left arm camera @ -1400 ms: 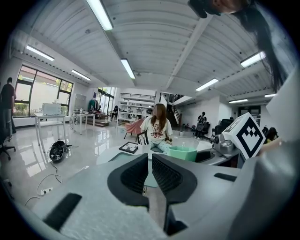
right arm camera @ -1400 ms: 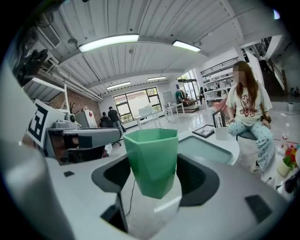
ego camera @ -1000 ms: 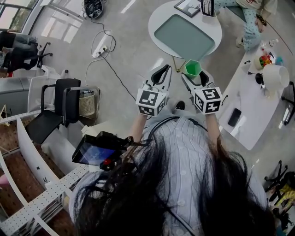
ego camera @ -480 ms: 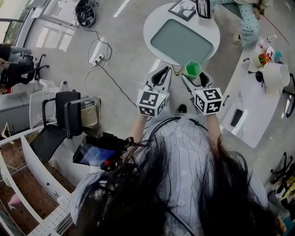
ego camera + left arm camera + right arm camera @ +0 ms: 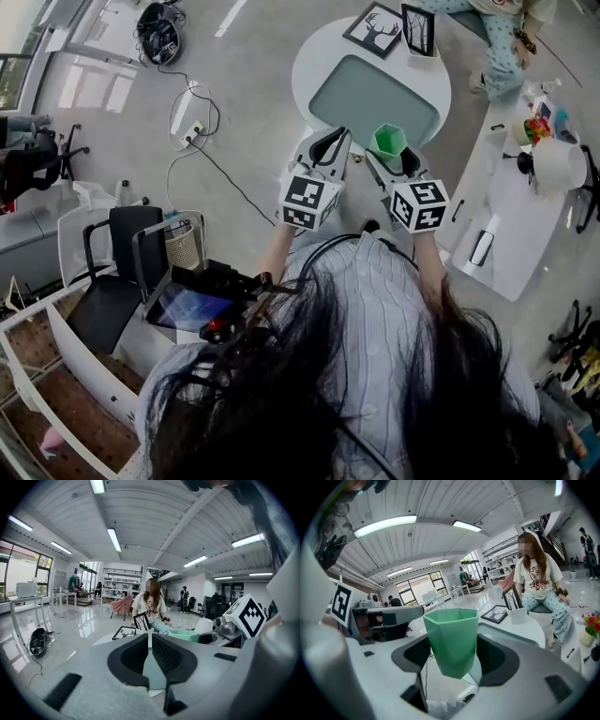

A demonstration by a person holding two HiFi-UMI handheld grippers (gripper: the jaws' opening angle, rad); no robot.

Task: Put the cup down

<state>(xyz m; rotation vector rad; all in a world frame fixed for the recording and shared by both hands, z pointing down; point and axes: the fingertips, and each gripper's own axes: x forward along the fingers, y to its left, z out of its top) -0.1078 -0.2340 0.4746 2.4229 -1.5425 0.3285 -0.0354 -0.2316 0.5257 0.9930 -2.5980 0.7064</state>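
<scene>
Green and faceted, the cup [image 5: 452, 634] sits upright between the jaws of the right tongs [image 5: 454, 656], which clamp its lower half from both sides; its base hangs free, resting on nothing. From the head view the cup [image 5: 388, 140] and the right tongs [image 5: 394, 161] are at the near edge of the round white table [image 5: 314, 52], which carries a framed deer picture [image 5: 373, 28]. Just beside them, the left tongs [image 5: 328, 148] point the same way, their jaws drawn together with nothing between them [image 5: 149, 638]. A seated person [image 5: 540, 585] is beyond the table.
</scene>
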